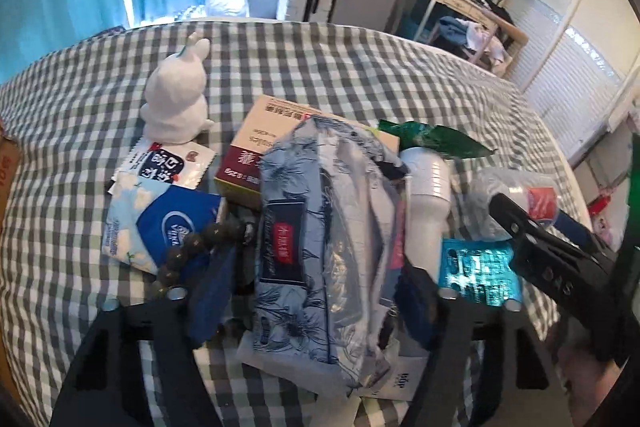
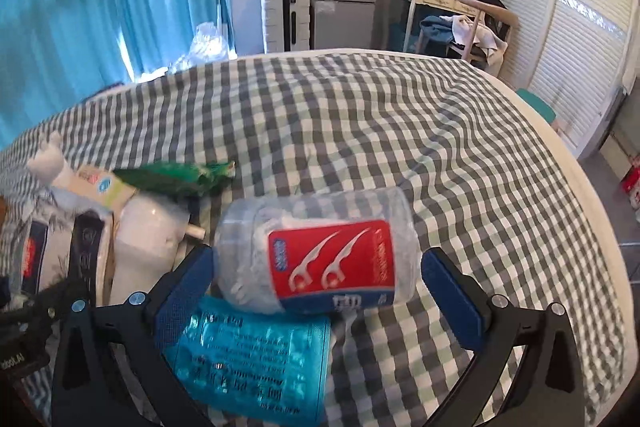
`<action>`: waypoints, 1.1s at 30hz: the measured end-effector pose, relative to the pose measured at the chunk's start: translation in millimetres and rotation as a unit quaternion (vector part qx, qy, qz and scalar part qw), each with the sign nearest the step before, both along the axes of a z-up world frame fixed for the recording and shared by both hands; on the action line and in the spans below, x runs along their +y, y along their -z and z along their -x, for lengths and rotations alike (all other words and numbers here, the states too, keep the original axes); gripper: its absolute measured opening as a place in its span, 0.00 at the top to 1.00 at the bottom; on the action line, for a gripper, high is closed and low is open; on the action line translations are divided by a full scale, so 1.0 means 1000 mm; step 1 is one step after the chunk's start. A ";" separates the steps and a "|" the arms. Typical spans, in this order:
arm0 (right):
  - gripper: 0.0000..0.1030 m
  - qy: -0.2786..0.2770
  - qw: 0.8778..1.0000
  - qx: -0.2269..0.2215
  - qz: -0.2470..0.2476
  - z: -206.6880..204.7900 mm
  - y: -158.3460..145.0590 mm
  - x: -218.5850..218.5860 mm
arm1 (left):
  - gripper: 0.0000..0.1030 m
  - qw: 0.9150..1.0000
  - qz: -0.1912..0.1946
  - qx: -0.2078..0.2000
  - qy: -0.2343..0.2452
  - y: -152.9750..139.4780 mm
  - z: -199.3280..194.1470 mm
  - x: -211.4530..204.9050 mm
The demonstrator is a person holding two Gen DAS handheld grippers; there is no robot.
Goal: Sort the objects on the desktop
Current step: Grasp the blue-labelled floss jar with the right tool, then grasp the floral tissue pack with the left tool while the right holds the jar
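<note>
Surface: bed (image 2: 400,131) under a grey-and-white checked cover — carries the whole clutter; no bench in sight.

Left gripper (image 1: 312,291): straddles the blue floral tissue pack (image 1: 320,239), blue pads on either side; contact hidden by the pack's bulk, so cannot tell whether clamped or merely close.

Right gripper (image 2: 316,279): jaws wide apart around the clear floss-pick jar (image 2: 316,255); left pad just beside or brushing the jar's end, right pad clearly apart from it — not gripping.

Task objects: tissue pack lies on top of the pile, leaning over a red-and-cream box (image 1: 256,155); jar lies on its side, resting partly on a teal foil sachet (image 2: 256,359).

Neighbours: white bottle (image 1: 426,199) just right of the tissue pack; dark bead bracelet (image 1: 192,251) and small blue tissue packet (image 1: 160,223) to its left; white rabbit figurine (image 1: 178,95) and green wrapper (image 1: 436,137) farther back.

Step in hand: judged as the start of a double pickup, each gripper lined up on its own item.

Next move calls for: closing on the jar across its ends without dragging the sachet along; squeezing the soft pack firmly enough to lift without snagging the beads.

Risk: round jar likely to roll if pinched off-centre.
</note>
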State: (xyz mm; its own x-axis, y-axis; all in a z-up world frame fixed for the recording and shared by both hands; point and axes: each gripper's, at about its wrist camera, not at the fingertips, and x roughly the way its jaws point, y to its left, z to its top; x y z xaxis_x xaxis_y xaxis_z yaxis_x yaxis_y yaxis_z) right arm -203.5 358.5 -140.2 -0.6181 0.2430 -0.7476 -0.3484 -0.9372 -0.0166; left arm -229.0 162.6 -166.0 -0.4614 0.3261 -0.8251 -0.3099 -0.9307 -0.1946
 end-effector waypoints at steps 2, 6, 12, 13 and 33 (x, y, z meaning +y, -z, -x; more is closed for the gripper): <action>0.00 0.006 1.000 -0.001 0.015 0.002 0.003 0.006 | 0.40 1.000 0.003 0.002 0.012 -0.001 -0.003 0.000; 0.09 0.004 0.998 -0.001 0.055 -0.002 0.008 0.015 | 0.52 1.000 -0.006 0.000 0.020 -0.011 -0.006 -0.001; 0.10 0.010 0.998 0.009 0.064 -0.017 0.003 0.017 | 0.58 0.999 -0.024 0.011 0.026 -0.032 -0.011 -0.009; 0.10 0.013 0.997 0.012 0.073 -0.022 0.000 0.018 | 0.58 0.999 -0.026 0.015 0.023 -0.037 -0.013 -0.012; 0.12 -0.061 0.991 0.093 0.075 -0.125 -0.120 -0.078 | 0.59 0.996 -0.043 0.079 -0.006 -0.132 -0.079 -0.088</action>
